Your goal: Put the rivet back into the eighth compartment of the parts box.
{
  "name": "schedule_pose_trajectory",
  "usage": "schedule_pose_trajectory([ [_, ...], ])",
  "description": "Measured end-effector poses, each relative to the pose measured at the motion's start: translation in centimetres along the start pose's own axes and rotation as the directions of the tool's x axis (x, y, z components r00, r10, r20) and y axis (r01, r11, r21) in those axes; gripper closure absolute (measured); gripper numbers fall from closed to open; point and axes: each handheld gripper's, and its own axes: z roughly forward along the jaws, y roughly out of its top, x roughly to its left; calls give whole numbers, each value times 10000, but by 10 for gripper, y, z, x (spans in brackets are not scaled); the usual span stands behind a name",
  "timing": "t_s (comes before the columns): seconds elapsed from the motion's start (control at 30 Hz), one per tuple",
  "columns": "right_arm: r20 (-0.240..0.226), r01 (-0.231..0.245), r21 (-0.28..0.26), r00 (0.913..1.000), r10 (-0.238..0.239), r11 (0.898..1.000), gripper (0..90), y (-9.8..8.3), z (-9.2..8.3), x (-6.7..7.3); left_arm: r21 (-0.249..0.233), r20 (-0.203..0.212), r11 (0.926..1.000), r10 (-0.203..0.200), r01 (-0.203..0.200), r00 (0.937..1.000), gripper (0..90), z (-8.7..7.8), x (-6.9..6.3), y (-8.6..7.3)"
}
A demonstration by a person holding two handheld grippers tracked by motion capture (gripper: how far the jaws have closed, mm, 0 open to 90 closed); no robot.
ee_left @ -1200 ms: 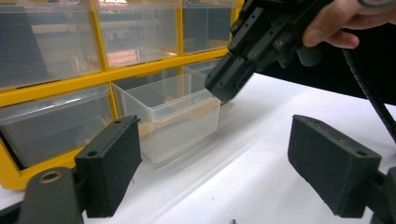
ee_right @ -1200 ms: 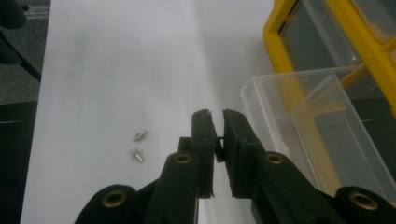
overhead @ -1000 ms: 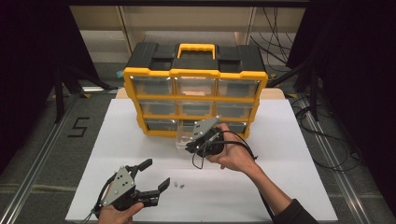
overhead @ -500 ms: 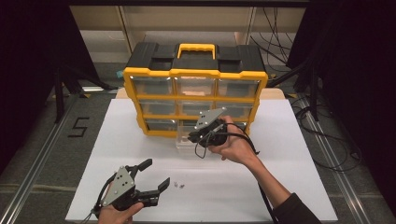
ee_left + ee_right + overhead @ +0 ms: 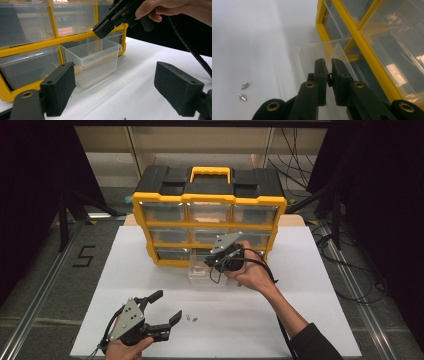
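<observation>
Right gripper view: right claw [image 5: 327,72] shut, something tiny and dark pinched between its pads, above the clear drawer [image 5: 317,60] at centre frame.
Drawer: pulled out onto the desk [image 5: 300,270], below the yellow organizer [image 5: 210,227].
Left claw [image 5: 161,308]: open, empty, lower left.
Screws [image 5: 190,318]: loose beside it.
Advice: probably release well inside the drawer walls.
Unclear: what the pinched item is.

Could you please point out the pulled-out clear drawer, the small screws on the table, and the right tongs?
clear drawer [image 5: 96,58], left gripper view, on its front wall.
small screws [image 5: 243,91], right gripper view, between the two.
right tongs [image 5: 328,67], right gripper view, midway between the closed fingertips.
</observation>
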Motion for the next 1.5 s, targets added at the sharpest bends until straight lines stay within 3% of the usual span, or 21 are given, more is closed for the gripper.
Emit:
schedule_pose_trajectory([
  [0.07,15,-12,51,10000,12,10000,832,-1,3,-2,-23,-8,10000,-8,8,10000,174,0,0,0],
  [0.1,21,-21,75,10000,20,10000,832,-1,4,-2,-47,-121,9995,307,-308,9995,174,-1,2,1],
  [0.13,13,25,84,10000,-25,10000,832,-1,5,-3,-67,-80,9994,337,-337,9994,174,0,3,1],
  [0.3,68,-93,167,9999,92,9998,828,-4,11,-6,35,-92,10000,56,-55,9999,174,-1,1,1],
  [0.37,24,-387,197,9992,387,9991,691,-6,14,-8,66,-56,10000,4,-3,10000,174,-1,0,1],
  [0.4,24,-387,197,9992,387,9991,691,-6,14,-8,66,-56,10000,4,-3,10000,174,-1,0,1],
  [0.43,-13,-651,77,9979,651,9978,575,-7,17,-8,59,-56,10000,-6,6,10000,174,-1,0,1],
  [0.53,-10,-664,-160,9978,664,9977,474,-3,14,-7,-31,-66,10000,77,-77,9999,174,-1,0,1],
  [0.57,15,-633,-356,9980,634,9974,449,-1,12,-6,-112,-57,9996,271,-272,9996,174,-1,2,2],
  [0.77,-160,-205,-828,9997,193,9964,381,10,-2,7,-163,17,9992,359,-358,9994,174,-1,2,2],
  [1.0,-458,465,-785,9977,-502,9958,335,18,-10,30,-171,17,9992,354,-353,9994,174,-1,2,2],
  [1.47,-1340,1410,-280,9805,-1435,9896,329,18,-3,66,-210,-15,9992,352,-352,9994,174,-2,3,3],
  [1.5,-1563,1540,-147,9756,-1544,9880,330,16,1,72,-226,-28,9991,363,-363,9993,174,-2,3,3],
])
